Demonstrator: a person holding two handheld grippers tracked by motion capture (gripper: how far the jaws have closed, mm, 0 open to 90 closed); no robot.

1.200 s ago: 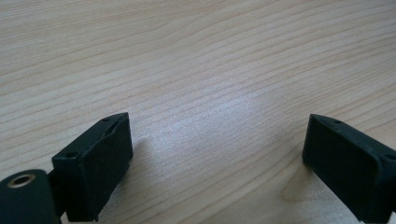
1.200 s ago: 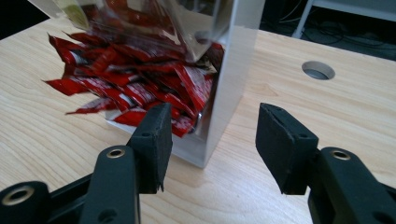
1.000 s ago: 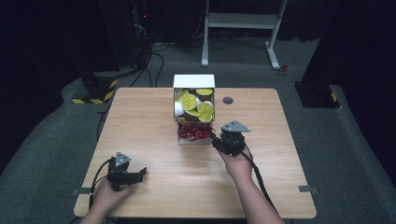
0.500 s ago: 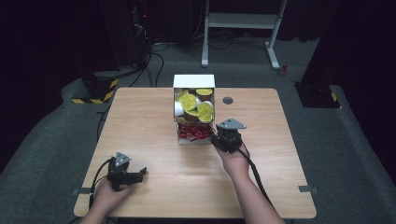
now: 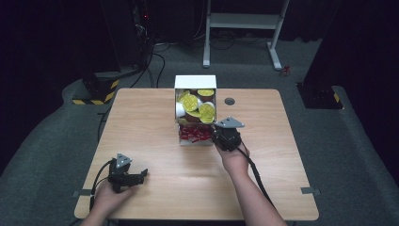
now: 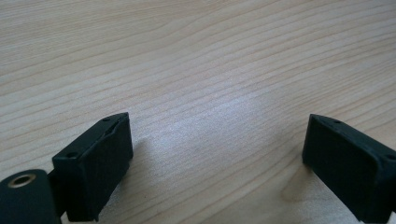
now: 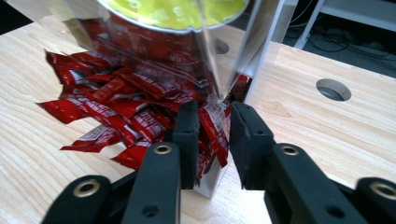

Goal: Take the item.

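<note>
Right tongs (image 7: 212,135) pinch red packet (image 7: 215,133); left tongs (image 6: 217,158) agape.

I see a white dispenser box (image 5: 195,83) standing upright at the far middle of the table, its clear front showing round yellow-lidded cups (image 5: 190,101) stacked inside. Below them, its open bottom tray holds a heap of glossy red sachets (image 7: 116,112) lying loose and overlapping. One red sachet (image 7: 215,128) stands on edge at the tray's right corner, pinched between my right gripper (image 7: 211,128) jaws.
</note>
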